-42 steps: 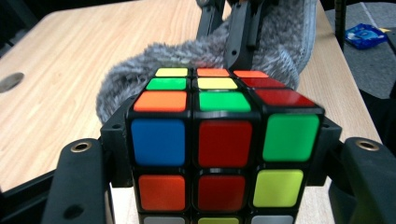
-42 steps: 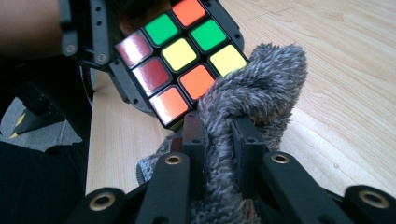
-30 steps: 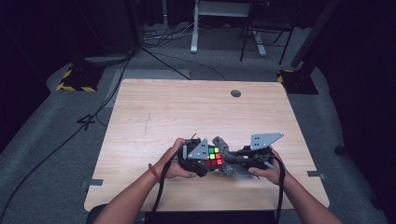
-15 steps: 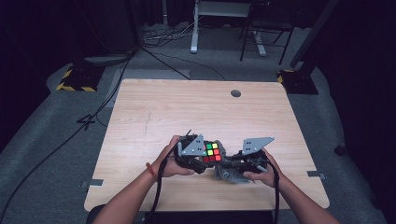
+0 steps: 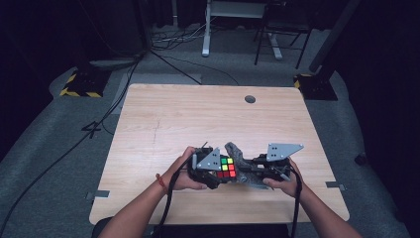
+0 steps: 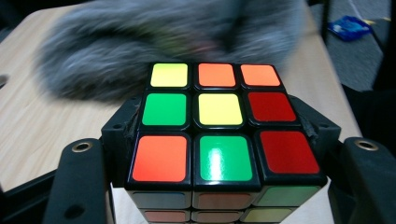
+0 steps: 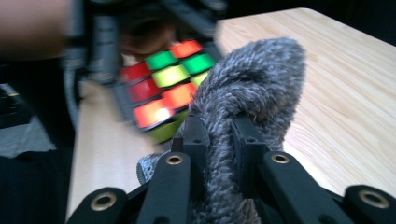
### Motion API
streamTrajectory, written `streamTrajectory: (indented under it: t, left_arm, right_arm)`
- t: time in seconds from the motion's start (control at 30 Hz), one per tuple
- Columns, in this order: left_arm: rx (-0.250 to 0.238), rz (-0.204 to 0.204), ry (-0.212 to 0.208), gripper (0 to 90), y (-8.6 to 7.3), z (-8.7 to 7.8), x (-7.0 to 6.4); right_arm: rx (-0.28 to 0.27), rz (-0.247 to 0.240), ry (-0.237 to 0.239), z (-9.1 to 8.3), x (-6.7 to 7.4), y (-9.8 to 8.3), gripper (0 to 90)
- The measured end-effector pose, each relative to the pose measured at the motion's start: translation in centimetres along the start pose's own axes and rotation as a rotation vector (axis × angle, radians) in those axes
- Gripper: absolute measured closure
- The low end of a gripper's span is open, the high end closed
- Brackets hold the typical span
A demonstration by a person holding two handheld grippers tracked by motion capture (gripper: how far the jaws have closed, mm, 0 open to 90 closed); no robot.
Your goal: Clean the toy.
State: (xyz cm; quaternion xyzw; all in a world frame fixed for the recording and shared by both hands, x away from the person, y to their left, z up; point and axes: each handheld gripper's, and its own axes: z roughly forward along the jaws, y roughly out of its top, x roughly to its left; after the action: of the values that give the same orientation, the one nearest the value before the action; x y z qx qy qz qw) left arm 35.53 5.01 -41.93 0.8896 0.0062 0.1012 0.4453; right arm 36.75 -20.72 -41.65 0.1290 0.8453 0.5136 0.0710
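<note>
- Low over the near edge of the wooden table, between the two hands: puzzle cube, clamped in the left gripper, black jaws pressed against opposite sides.
- Seen in the left gripper view: cube's top face scrambled, with yellow, orange, green and red tiles; yellow in the centre.
- Pinched tight in the right gripper: grey fuzzy cloth, bunched and rising between the jaws.
- Touching or just beside the cube on its right side in the high view: the cloth; exact contact hard to tell.
- Blurred behind the cube in the left gripper view: same grey cloth.
</note>
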Motion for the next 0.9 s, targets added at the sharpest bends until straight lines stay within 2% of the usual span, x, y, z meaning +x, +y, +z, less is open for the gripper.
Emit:
streamTrajectory:
  t: [0.07, 0.17, 0.23, 0.3, 0.37, 0.47, 0.5, 0.6, 0.73, 0.77, 0.9]
  left_arm:
    - [-0.021, 0.009, 0.002, 33.4, 0.4, -0.3, -0.2]
    - [-0.043, -0.002, 0.009, 33.4, 0.5, -0.8, 0.0]
    - [-0.058, -0.019, 0.035, 33.4, 0.4, -1.2, 0.3]
    - [-0.051, -0.031, 0.049, 33.4, 0.1, -1.3, 0.6]
    - [-0.016, -0.033, 0.074, 33.5, -0.2, -1.2, 1.0]
    - [0.007, -0.064, 0.074, 33.5, -1.0, -0.8, 1.7]
    - [0.021, -0.057, 0.072, 33.4, -1.0, -0.7, 1.7]
    - [0.019, -0.059, 0.045, 33.5, -1.0, -0.1, 1.4]
    - [-0.012, -0.036, -0.01, 33.4, -0.3, 0.2, 0.5]
    - [-0.01, -0.031, -0.004, 33.4, -0.2, 0.2, 0.4]
    - [-0.037, -0.03, -0.004, 33.4, 0.2, -0.2, 0.3]
  right_arm:
    - [0.028, 0.007, 0.009, 0.5, -0.1, -0.3, 78.9]
    - [0.067, -0.019, 0.019, 0.8, 0.2, -0.4, 78.9]
    - [0.072, -0.024, 0.036, 0.9, 0.3, -0.4, 78.9]
    - [0.081, -0.043, 0.07, 1.1, 0.6, -0.5, 78.8]
    - [0.072, -0.058, 0.096, 1.1, 0.8, -0.4, 78.7]
    - [0.043, -0.067, 0.121, 0.6, 0.9, -0.2, 78.7]
    - [0.02, -0.065, 0.134, 0.3, 0.9, -0.1, 78.7]
    - [-0.024, -0.055, 0.135, -0.4, 0.7, 0.2, 78.7]
    - [-0.025, -0.052, 0.085, -0.8, 0.4, 0.2, 78.7]
    - [-0.017, -0.056, 0.071, -0.8, 0.4, 0.2, 78.7]
    - [0.003, -0.057, 0.077, -0.6, 0.3, 0.1, 78.7]
